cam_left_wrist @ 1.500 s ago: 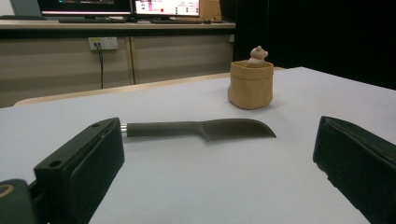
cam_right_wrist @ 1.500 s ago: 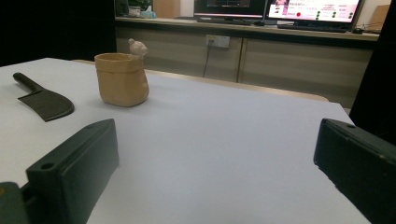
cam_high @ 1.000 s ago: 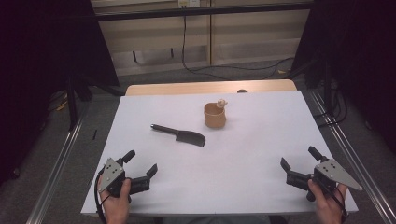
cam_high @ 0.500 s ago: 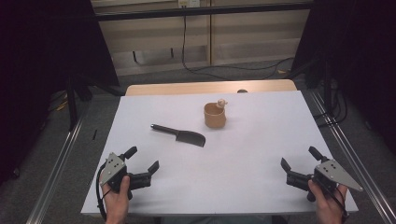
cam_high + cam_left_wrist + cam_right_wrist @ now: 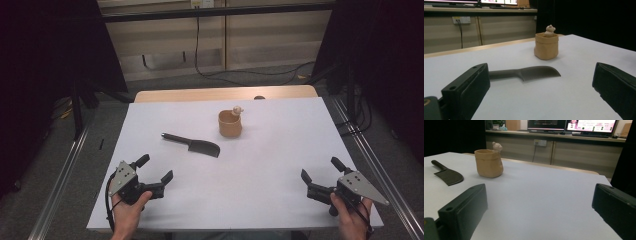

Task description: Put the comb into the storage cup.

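Note:
A dark cleaver-shaped tool (image 5: 192, 145) lies flat on the white table (image 5: 270, 200), left of centre. Behind it and to its right stands a tan pot (image 5: 230, 125) with a small bear figure (image 5: 237, 110) on its rim. My left gripper (image 5: 157, 167) rests near the front left corner, open and empty, pointing at the tool (image 5: 534, 73) and the pot (image 5: 546, 47). My right gripper (image 5: 319, 168) sits near the front right corner, also open and empty. Along its jaws (image 5: 540, 200) the pot (image 5: 489, 163) and the tool (image 5: 449, 176) appear far off to the left.
A wooden tabletop edge (image 5: 225, 93) shows behind the white surface. Metal rails (image 5: 65, 170) run along both sides on the floor. Cables (image 5: 250, 75) trail on the floor beyond the table. Monitors (image 5: 571, 125) stand on a far bench.
My left gripper has crept slightly to the right. The right gripper, the tool and the pot have not moved.

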`<state>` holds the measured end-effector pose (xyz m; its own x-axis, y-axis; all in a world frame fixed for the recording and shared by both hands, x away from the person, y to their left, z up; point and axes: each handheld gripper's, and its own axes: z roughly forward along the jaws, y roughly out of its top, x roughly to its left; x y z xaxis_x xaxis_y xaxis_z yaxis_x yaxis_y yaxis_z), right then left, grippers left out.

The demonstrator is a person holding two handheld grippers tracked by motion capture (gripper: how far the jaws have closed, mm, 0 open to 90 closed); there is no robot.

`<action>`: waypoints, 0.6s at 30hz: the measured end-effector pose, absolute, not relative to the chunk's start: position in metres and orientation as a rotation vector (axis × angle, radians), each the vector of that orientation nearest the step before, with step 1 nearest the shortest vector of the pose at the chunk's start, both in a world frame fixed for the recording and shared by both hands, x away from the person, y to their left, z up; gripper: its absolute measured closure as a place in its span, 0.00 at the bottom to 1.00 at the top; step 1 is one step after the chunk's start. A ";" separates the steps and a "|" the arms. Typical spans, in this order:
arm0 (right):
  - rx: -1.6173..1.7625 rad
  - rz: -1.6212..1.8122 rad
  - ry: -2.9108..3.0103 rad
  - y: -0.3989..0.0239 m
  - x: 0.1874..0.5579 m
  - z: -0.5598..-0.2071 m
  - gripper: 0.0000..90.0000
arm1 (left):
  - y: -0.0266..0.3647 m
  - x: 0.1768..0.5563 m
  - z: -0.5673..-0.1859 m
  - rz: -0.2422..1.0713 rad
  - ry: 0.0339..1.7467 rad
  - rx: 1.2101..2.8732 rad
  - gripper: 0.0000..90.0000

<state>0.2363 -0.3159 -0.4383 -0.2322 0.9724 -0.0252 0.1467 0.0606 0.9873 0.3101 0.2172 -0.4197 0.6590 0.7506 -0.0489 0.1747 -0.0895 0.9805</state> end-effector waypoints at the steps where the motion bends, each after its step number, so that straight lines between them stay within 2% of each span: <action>1: 1.170 1.268 1.516 -0.316 0.236 -0.438 0.00 | 0.217 0.311 -0.419 0.570 0.773 1.623 0.02; 18: 1.166 1.272 1.514 -0.316 0.236 -0.438 0.00 | 0.211 0.318 -0.413 0.580 0.731 1.631 0.02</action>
<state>0.2358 -0.3156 -0.4380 -0.2339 0.9719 -0.0263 0.1421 0.0609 0.9880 0.3178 0.2111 -0.4133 0.6786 0.7342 -0.0213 0.1458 -0.1063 0.9836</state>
